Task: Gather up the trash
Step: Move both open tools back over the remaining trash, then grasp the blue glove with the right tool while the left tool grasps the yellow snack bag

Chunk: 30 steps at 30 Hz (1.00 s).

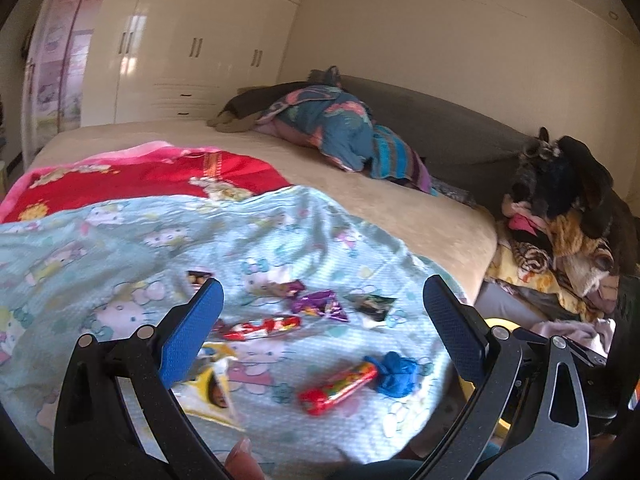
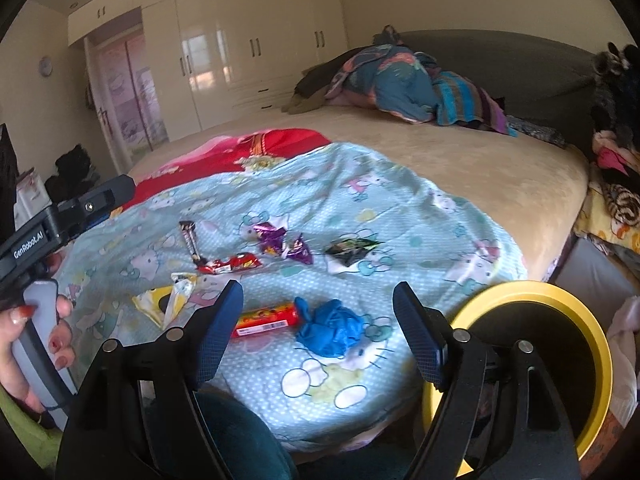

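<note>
I am holding my right gripper (image 2: 318, 304) with jaws spread wide and empty over the pale blue cartoon-cat blanket (image 2: 400, 208). My left gripper (image 1: 322, 300) is gaping wide too, its body reading "GenRobot.AI". Wrappers are lying scattered: a red tube (image 2: 266, 317) at my ten o'clock, touching a crumpled blue glove (image 2: 330, 328). The yellow-rimmed bin (image 2: 600, 360) is sitting at four o'clock.

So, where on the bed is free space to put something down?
Free: the beige sheet between the cartoon blanket and the pile of bedding. Crowded: the blanket's near part, with wrappers and blue cloth.
</note>
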Motion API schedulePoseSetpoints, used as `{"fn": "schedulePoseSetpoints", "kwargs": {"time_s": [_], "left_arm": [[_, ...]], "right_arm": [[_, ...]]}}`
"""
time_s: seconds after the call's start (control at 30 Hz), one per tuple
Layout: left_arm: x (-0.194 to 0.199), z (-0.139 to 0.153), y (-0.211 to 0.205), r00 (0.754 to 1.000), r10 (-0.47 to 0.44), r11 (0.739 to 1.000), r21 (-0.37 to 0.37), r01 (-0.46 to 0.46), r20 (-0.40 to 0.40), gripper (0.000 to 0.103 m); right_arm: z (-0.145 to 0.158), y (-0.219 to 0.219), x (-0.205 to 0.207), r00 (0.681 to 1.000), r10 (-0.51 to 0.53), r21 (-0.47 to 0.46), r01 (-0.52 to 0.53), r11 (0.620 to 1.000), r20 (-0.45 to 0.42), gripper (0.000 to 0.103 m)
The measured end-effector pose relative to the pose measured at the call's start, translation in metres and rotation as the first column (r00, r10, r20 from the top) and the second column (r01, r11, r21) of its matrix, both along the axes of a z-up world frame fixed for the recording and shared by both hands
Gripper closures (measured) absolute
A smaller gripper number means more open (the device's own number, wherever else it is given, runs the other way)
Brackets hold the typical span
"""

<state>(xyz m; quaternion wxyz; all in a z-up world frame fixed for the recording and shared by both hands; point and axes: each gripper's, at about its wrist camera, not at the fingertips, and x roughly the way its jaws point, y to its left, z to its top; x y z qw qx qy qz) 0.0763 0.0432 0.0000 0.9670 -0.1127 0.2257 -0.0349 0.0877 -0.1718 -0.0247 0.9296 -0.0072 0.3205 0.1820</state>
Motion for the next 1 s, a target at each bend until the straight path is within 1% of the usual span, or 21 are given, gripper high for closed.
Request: {"fn": "schedulePoseSetpoints", "kwargs": {"time_s": [0.13,0.23,0.37,0.47,0.7,0.83,1.0], "left_arm": [[-0.001,-0.006,0.021,0.999,0.038,0.999,-0.007,-0.038,-0.014,0.011],[-0.003,-0.012,0.034,0.997,0.064,0.998,-0.005,-0.064,-0.030,0.011],[-0.005,-0.027,0.051,0.994,0.089,0.996,0.009,-0.089,-0.070,0.011],[-0.002,-0.041,0.062,0.988,0.101,0.995,0.015,-0.100,-0.114,0.011],[0.008,-0.077,0.074,0.971,0.088,0.996,0.020,-0.086,-0.222,0.011],[0.015,-0.098,0.071,0.957,0.053,0.999,0.022,-0.049,-0.286,0.011],[0.020,-0.118,0.065,0.940,0.038,0.999,0.042,-0.025,-0.339,0.011]], "right_arm": [[-0.009,0.011,0.008,1.000,0.018,-0.028,-0.019,0.999,-0.015,0.028],[-0.025,0.016,0.017,0.999,0.022,-0.055,-0.025,0.998,-0.043,0.028],[-0.047,0.019,0.028,0.996,0.013,-0.086,-0.020,0.996,-0.085,0.028],[-0.061,0.019,0.035,0.993,0.005,-0.093,-0.016,0.996,-0.119,0.028],[-0.084,0.020,0.051,0.984,-0.013,-0.091,-0.003,0.996,-0.176,0.028],[-0.094,0.021,0.061,0.980,-0.027,-0.093,0.009,0.996,-0.197,0.028],[-0.107,0.023,0.073,0.972,-0.030,-0.091,0.009,0.996,-0.235,0.029]]}}
